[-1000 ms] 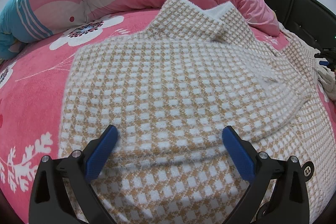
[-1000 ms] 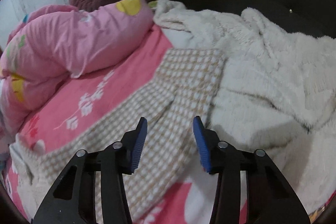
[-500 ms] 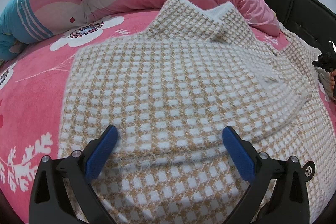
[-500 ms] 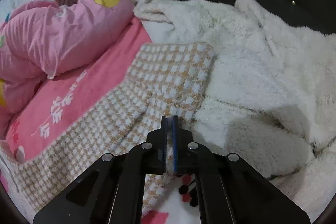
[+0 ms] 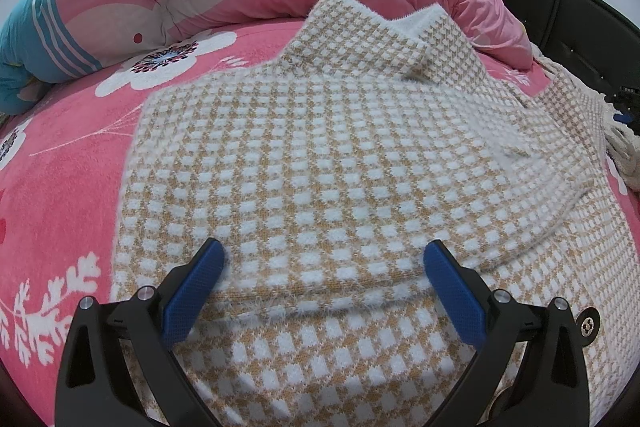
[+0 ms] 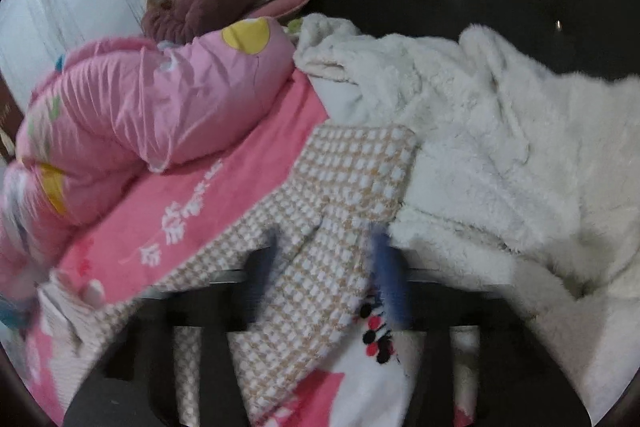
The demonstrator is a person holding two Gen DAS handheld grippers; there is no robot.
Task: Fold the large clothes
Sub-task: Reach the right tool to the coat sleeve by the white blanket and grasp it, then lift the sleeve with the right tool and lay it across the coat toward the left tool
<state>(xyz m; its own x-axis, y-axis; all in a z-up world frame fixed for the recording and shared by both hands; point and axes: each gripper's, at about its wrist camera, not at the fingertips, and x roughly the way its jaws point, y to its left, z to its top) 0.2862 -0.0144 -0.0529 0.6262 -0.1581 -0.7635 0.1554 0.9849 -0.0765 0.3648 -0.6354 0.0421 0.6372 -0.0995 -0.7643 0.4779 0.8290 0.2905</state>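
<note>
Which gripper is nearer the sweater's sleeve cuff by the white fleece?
Right. The right gripper straddles the sleeve just short of the cuff; the left gripper sits at the sweater's hem.

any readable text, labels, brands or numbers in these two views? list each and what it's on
None readable in either view.
White marks on the pink bedsheet in the right wrist view look like characters, but are too blurred to read.
Checked sweater: no label or tag visible.

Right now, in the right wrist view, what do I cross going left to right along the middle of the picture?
Pink quilt → pink bed sheet → checked sweater sleeve → white fluffy blanket.
</note>
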